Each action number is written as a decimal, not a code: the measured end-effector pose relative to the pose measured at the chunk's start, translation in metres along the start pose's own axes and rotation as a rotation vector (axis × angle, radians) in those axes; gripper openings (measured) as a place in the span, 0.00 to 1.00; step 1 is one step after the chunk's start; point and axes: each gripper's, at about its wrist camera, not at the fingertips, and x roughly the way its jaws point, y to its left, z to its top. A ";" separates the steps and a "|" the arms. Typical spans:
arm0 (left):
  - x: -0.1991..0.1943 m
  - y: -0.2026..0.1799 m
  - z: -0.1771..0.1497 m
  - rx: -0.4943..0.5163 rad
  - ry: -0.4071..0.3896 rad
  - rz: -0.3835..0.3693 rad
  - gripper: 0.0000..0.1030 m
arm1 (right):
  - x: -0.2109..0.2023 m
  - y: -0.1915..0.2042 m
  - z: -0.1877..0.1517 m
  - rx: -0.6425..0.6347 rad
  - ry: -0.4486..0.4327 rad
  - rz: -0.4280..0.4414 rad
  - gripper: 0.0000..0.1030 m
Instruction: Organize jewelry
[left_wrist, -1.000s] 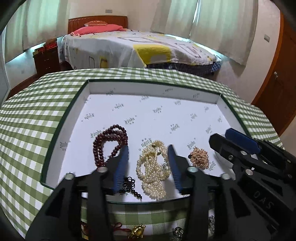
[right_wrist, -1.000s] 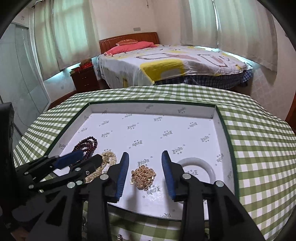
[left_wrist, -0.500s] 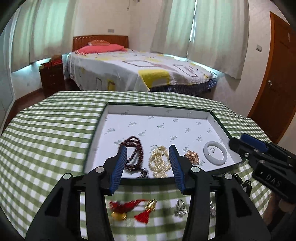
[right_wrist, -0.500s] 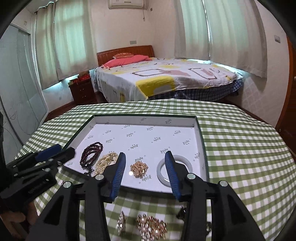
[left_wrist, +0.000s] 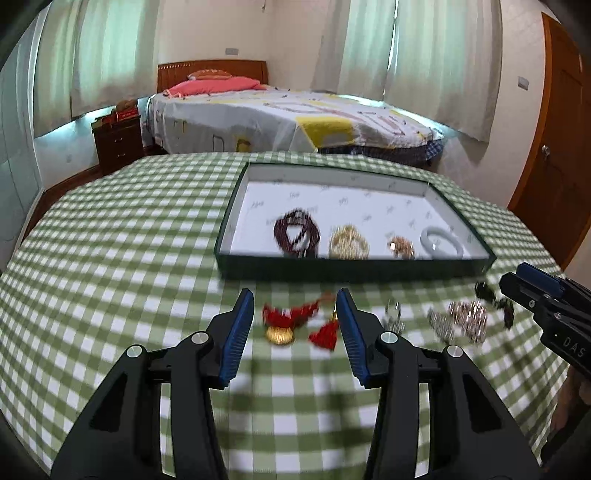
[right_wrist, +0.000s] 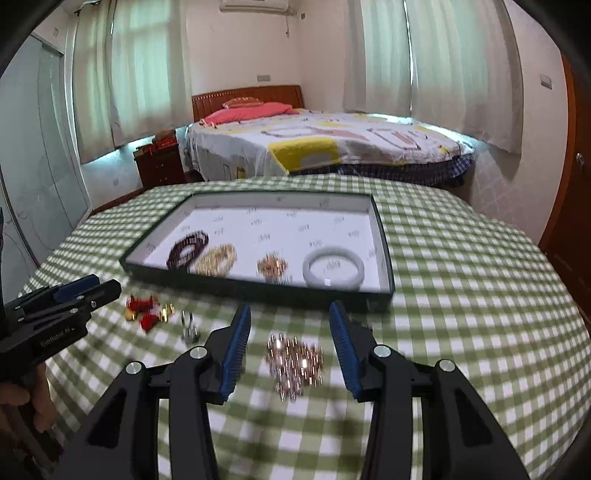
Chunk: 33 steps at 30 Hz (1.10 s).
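Left gripper (left_wrist: 295, 314) jaws partly apart, nothing gripped, hanging above the cloth; between its fingers in view sits the red tassel charm (left_wrist: 295, 321) with a gold coin, not touched. Right gripper (right_wrist: 290, 328) also partly apart and empty; its jaws have just been opening, with nothing between the pads. The gold bead cluster (right_wrist: 295, 360) lies on the cloth below that gap, untouched. A hand (right_wrist: 33, 402) shows at the left edge of the right view, under the left tool.

Tray (right_wrist: 258, 291): dark green rim, white printed liner, sits mid-table. Inside, along its near wall, left to right: dark red beads (right_wrist: 186, 251), pearl strand (right_wrist: 218, 260), small gold chain pile (right_wrist: 272, 266), pale bangle (right_wrist: 334, 268). The red beads and pearls lie just beside each other; the bangle is near the right wall. The back half of the liner is bare.

Loose on the cloth in front of the tray: charm, silver ring piece (left_wrist: 393, 317), bead cluster, black beads (left_wrist: 495, 299) close to the right tool's tip in the left view. All blurred, so details are unclear.

Table (left_wrist: 122, 258) has a green check cloth with a rounded edge. Wide bare cloth left of the tray and right of it. Bed (right_wrist: 325, 147) lies beyond the far edge, door (left_wrist: 554, 166) to the right.
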 end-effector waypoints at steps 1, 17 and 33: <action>0.001 0.002 -0.004 -0.002 0.010 0.002 0.44 | 0.001 -0.001 -0.004 0.004 0.009 0.000 0.43; 0.038 0.015 -0.007 -0.052 0.156 0.005 0.36 | 0.010 -0.003 -0.021 0.022 0.055 0.010 0.43; 0.040 0.019 -0.001 -0.059 0.159 -0.012 0.21 | 0.015 0.000 -0.020 0.028 0.075 0.025 0.43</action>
